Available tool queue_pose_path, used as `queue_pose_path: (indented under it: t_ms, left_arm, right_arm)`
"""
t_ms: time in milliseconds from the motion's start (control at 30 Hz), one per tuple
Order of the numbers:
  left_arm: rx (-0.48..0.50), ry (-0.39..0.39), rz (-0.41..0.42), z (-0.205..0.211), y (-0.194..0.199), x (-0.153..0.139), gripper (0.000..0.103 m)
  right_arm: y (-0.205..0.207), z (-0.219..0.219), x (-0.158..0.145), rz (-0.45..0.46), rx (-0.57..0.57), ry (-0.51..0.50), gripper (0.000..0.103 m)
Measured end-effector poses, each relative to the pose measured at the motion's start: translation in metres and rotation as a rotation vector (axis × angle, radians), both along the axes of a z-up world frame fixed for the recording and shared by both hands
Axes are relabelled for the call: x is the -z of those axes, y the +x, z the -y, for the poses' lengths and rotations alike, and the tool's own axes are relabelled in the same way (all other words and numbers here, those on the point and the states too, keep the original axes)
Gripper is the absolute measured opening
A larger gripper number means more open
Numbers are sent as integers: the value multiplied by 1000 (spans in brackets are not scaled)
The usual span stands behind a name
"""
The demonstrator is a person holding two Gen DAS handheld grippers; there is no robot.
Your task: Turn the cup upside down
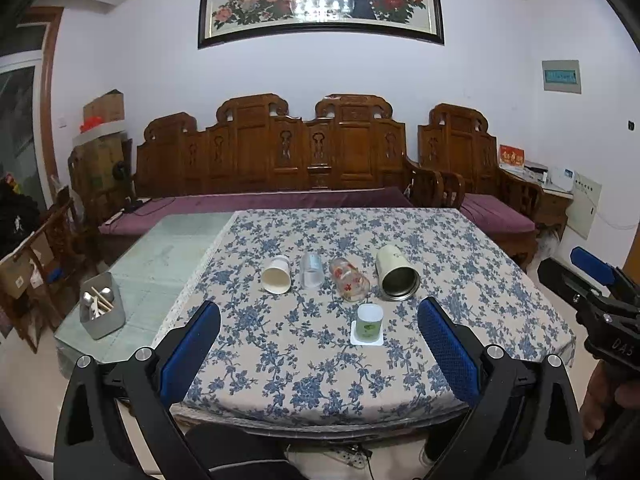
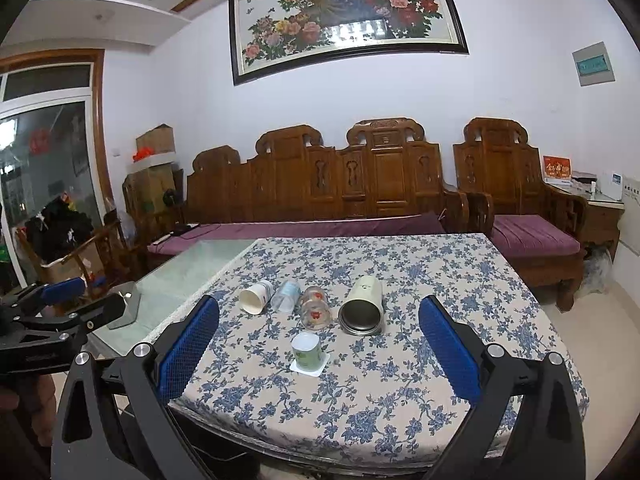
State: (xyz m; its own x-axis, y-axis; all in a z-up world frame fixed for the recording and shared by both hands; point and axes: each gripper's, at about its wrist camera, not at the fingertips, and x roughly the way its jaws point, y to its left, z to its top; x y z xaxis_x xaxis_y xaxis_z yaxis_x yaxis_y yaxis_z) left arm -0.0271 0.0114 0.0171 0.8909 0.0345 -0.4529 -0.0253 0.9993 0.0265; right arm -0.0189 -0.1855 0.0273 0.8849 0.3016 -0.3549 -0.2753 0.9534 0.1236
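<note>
My left gripper point(image 1: 318, 344) and right gripper point(image 2: 320, 346) both hang off the near edge of the table point(image 1: 500, 288), jaws spread wide and holding nothing. The small green cup point(image 1: 369, 322) stands on a white coaster point(image 1: 366, 340), nearer that edge than the row of four vessels lying on their sides behind it: a paper cup point(image 1: 276, 275), a clear plastic cup point(image 1: 311, 270), a flowered glass point(image 1: 349, 280) and a cream steel tumbler point(image 1: 396, 274). I judge the green cup light and thin-walled, likely to buckle under a hard squeeze and to skate on the coaster, so I would close gently across its mid-body, below the rim.
</note>
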Motion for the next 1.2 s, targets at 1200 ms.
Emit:
queue_pose_path:
  t_ms: [1200]
  left_arm:
    - [20,-6,34,3,-11,-11,95]
  right_arm:
    - [1,-3,2,5,15,-8,101]
